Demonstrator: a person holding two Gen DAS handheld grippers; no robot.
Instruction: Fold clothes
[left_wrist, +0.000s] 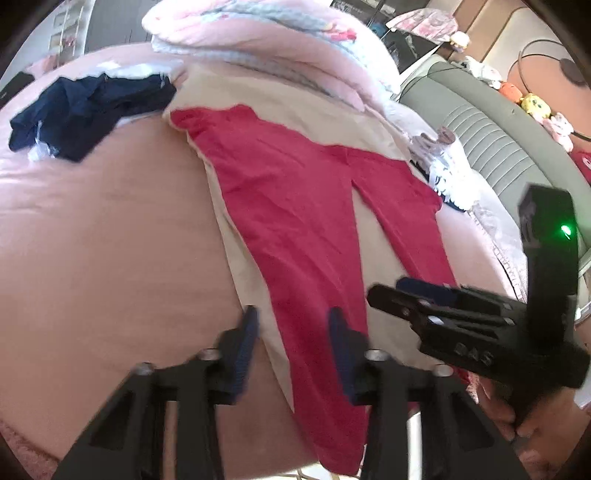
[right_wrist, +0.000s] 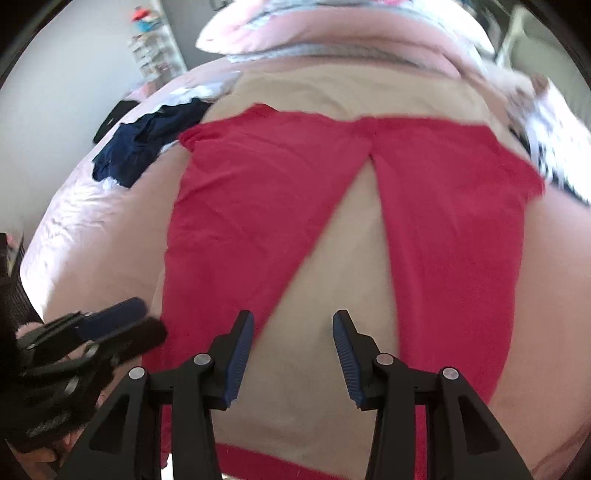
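Red cotton trousers (left_wrist: 295, 206) lie spread flat on a beige cloth sheet (left_wrist: 295, 107), waistband at the far end, the two legs running back toward the cameras in a narrow V with beige showing between them. The sheet itself sits on a pink bedcover (left_wrist: 110, 240).

Left gripper (left_wrist: 293, 345) hangs low over the near end of one trouser leg, jaws wide, the blue ribbed pads (left_wrist: 245, 350) either side of the red fabric and gripping nothing. From the right wrist view that same gripper shows at the lower left, blurred, its fingers just beside the outer edge of the leg.

Right gripper (right_wrist: 293, 354) sits over the bare beige gap between the two legs, jaws wide as well, nothing between them. In the left wrist view it pokes in from the right, a hand (left_wrist: 524, 424) wrapped around its handle, a green light (left_wrist: 565, 230) glowing on the black housing. Raised letters on its body are there but too blurred to read with confidence.

Off to the far left, a crumpled navy garment (left_wrist: 88, 110) lies on the bedcover, touching the sheet's corner. Beyond the waistband, a folded stack of pink and white bedding (left_wrist: 277, 40) rises up. Far right, a grey-green ribbed sofa (left_wrist: 491, 140) with small plush toys (left_wrist: 535, 103) along its top.
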